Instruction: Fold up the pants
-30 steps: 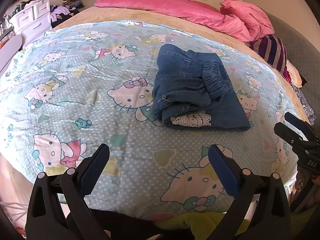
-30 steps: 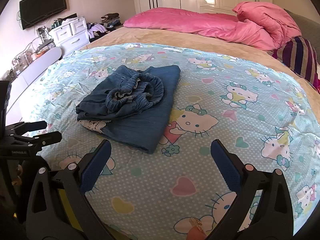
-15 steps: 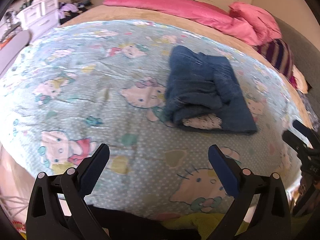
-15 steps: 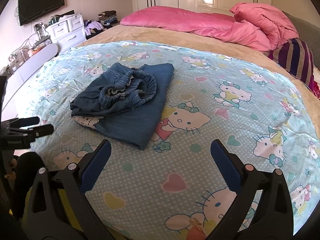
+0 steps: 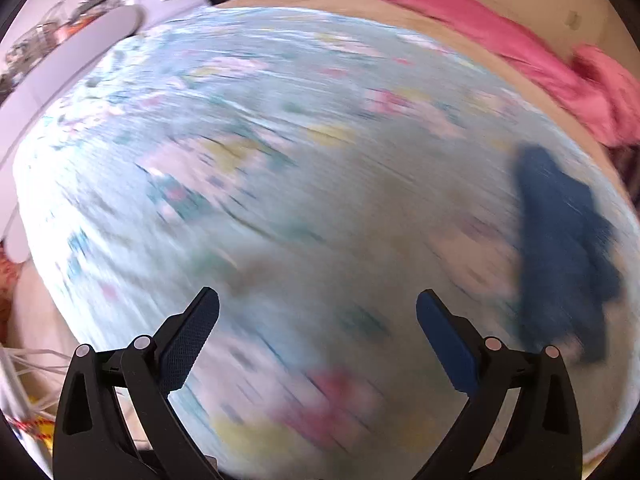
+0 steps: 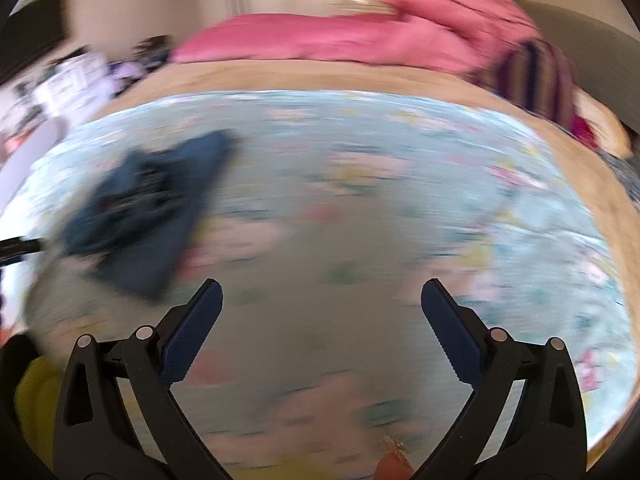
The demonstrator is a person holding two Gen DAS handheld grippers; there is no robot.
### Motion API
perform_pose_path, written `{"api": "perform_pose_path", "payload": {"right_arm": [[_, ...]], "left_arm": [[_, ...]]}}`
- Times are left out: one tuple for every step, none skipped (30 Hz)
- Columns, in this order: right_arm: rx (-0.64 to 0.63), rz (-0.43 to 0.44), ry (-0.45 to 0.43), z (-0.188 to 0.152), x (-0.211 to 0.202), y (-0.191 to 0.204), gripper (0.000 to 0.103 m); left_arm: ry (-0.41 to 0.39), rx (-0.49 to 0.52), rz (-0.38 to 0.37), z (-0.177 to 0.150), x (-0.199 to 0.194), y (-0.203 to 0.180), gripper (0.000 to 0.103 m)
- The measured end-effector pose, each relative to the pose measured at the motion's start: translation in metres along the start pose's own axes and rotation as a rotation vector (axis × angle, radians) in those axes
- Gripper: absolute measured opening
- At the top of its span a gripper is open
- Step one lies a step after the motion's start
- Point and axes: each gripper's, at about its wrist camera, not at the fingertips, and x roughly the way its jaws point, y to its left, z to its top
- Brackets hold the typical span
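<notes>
Pants (image 5: 560,248) have slid toward both views' edges; left gripper (image 5: 318,320) and right gripper (image 6: 322,312) stay spread, empty.

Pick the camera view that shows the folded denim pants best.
The right wrist view: the folded denim pants lie on the cartoon-print bedspread nearer the picture's middle, their bundled outline readable despite motion blur. The left wrist view shows them only as a dark blue smear near the right edge.

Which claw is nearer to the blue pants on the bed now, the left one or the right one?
Hard to tell; both views are blurred. Neither claw touches the pants. From the left claw the pants lie far right; from the right claw they lie ahead-left.
</notes>
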Motion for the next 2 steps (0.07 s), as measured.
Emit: {"api": "perform_pose_path", "payload": {"right_arm": [[0.023, -0.037, -0.003, 0.003, 0.005, -0.016, 0.094], [0.062, -0.09, 0.002, 0.008, 0.012, -0.042, 0.094]], "left_arm": [[0.003, -0.013, 0.03, 0.013, 0.01, 0.01, 0.099], [0.007, -0.031, 0.057, 0.028, 0.022, 0.022, 0.099]]}}
